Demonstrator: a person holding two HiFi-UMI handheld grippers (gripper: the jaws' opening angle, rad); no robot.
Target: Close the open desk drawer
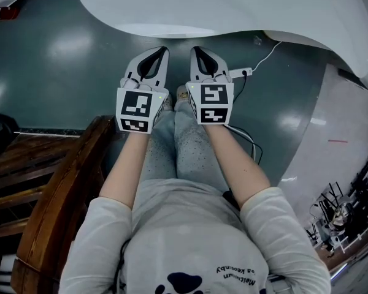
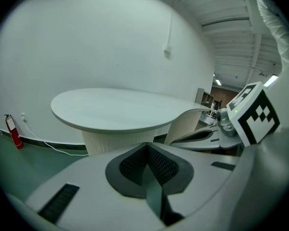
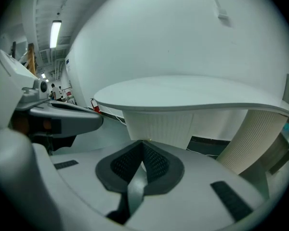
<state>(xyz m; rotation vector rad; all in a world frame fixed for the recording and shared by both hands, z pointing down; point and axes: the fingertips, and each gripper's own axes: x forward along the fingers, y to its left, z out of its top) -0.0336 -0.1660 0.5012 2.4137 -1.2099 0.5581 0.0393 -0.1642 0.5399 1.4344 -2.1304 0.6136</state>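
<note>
Head view: left gripper (image 1: 160,54) and right gripper (image 1: 198,54) both have fingers closed, empty.

Desk (image 1: 233,5) ahead; chair (image 1: 55,188) to L; pwr strip (image 1: 240,73) on floor (image 1: 61,72) nr desk.

Floor (image 1: 49,60) (dark green); white table (image 1: 233,5), cable (image 1: 267,57) on it.

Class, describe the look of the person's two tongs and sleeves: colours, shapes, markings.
The left tongs and right tongs are light grey tapered shells with dark meshed pads. Each carries a white cube with black square markers. The person's light grey sleeves end near the elbow.
</note>
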